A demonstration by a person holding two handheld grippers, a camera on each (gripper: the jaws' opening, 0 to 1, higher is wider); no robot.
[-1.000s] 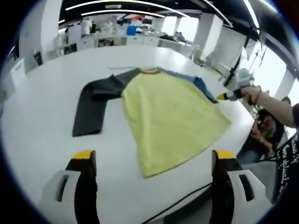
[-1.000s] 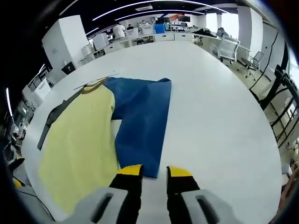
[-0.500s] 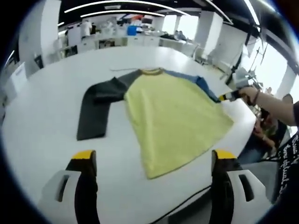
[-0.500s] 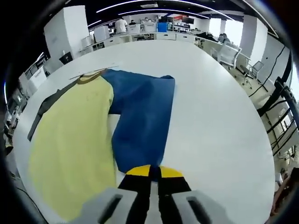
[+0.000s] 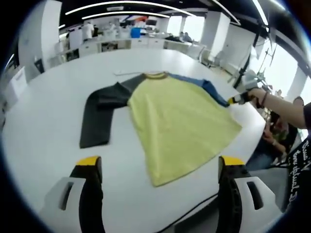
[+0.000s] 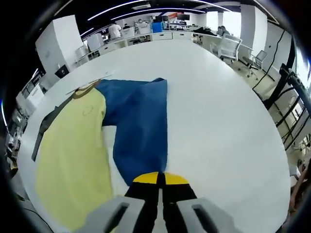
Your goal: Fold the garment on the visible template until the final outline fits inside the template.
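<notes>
Two grippers working: right gripper [image 6: 158,177] is pinching the blue sleeve [image 6: 141,127] cuff, likely to fold it inward, while left gripper [image 5: 158,162] is hovering wide apart near the yellow shirt [image 5: 177,121].

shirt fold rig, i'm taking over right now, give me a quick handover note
Right gripper: shut on the blue sleeve at its cuff end.
Left gripper: open, holding nothing, above the near table edge short of the shirt.
Shirt: spread flat on the white table, yellow body up, grey sleeve out to one side, blue sleeve out to the other.
Done: cuff gripped; no fold made yet.
Left: fold both sleeves over the body, then fold the body. I can't make out a template outline.
</notes>
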